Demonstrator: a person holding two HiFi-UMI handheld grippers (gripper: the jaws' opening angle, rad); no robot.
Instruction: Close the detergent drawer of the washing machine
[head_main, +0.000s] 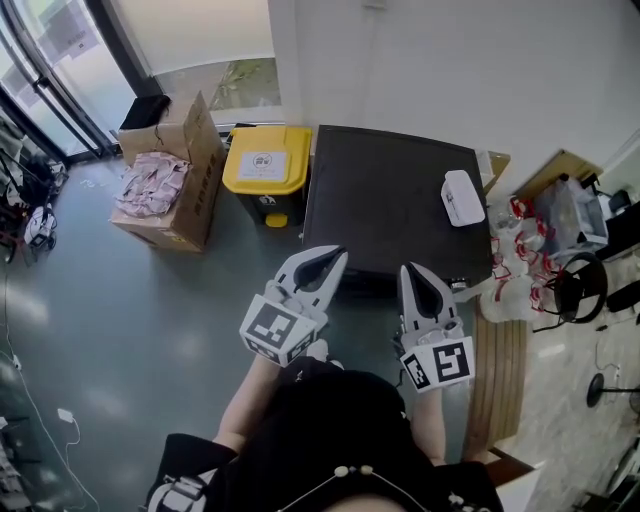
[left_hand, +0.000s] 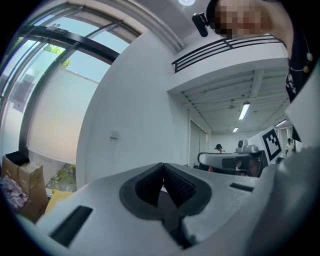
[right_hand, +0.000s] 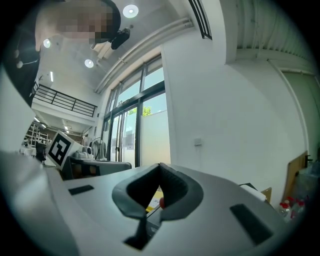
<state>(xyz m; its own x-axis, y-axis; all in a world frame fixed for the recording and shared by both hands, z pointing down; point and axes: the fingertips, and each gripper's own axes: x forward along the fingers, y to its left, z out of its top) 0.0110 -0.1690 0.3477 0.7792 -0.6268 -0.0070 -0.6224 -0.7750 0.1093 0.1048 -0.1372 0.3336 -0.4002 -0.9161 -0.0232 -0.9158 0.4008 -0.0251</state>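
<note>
Both your claws are clenched on nothing. Your left gripper (head_main: 337, 255) has its ribbed pads (left_hand: 180, 184) pressed tip to tip, with only a white wall behind them. Your right gripper (head_main: 411, 270) is pinched together the same way.

The washing machine (head_main: 390, 200) stands straight ahead of you, its dark top facing up. Its near edge lies just beyond both sets of tips. The front panel is tucked under that edge in the head view, so you cannot make out the detergent drawer from here. A white oblong object (head_main: 462, 197) lies on the top near the right rear corner, well apart from both grippers.

On the machine's left side a yellow-lidded bin (head_main: 266, 165) sits just beside it. Next to that is an open cardboard box (head_main: 190, 190) of pink packets. Your widest free room is the grey floor (head_main: 120, 320) to your left, broken only by a white cable and plug (head_main: 66, 415) near the lower left.

On your right a wooden board (head_main: 500, 370) runs close alongside the right gripper. Bags in red and white (head_main: 520, 250) crowd the floor beyond it.

The bin lid carries a white label (head_main: 263, 161), but its print is too small to read. The marker cubes (head_main: 280, 330) show only black-and-white square patterns, no words.
</note>
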